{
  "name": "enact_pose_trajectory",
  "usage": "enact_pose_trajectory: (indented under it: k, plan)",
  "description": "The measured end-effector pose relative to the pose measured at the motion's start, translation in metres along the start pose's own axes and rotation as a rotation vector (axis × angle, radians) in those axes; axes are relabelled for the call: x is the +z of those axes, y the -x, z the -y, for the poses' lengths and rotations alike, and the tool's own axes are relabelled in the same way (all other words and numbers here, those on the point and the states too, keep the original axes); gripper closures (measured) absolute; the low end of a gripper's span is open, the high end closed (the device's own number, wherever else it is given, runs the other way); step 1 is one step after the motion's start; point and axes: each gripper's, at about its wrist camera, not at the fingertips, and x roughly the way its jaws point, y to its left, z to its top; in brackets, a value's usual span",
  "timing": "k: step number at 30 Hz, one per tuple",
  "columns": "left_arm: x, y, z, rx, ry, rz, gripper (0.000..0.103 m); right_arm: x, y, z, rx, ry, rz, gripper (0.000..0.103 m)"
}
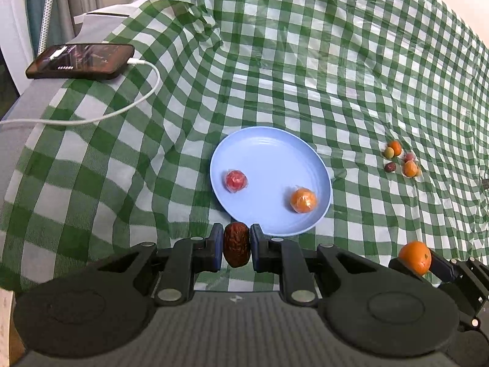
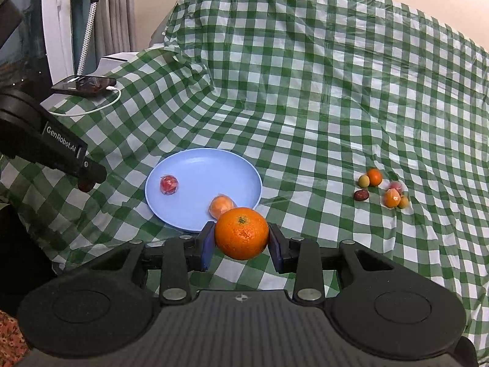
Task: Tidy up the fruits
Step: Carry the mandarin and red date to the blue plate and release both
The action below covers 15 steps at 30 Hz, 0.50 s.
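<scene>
A light blue plate [image 1: 269,153] lies on the green checked cloth and also shows in the right wrist view [image 2: 195,165]. On it are a wrapped red fruit [image 1: 236,181] [image 2: 168,184] and a wrapped orange fruit [image 1: 303,200] [image 2: 221,205]. My left gripper [image 1: 237,249] is shut on a dark red date [image 1: 237,244], held just before the plate's near rim. My right gripper [image 2: 241,241] is shut on an orange mandarin [image 2: 241,233], near the plate's near right rim; the mandarin also shows in the left wrist view [image 1: 415,257].
A cluster of several small fruits [image 2: 382,188] [image 1: 402,160] lies on the cloth to the right of the plate. A phone [image 1: 81,61] [image 2: 84,85] with a white cable [image 1: 128,107] lies at the far left edge. The cloth rises in folds behind.
</scene>
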Motion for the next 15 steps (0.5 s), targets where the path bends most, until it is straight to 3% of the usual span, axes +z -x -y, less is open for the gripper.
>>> enact_pose_trajectory:
  k: [15]
  plan:
    - [0.048, -0.052, 0.004, 0.013, 0.003, -0.001, 0.083, 0.026, -0.059, -0.011, 0.049, 0.021, -0.020, 0.065]
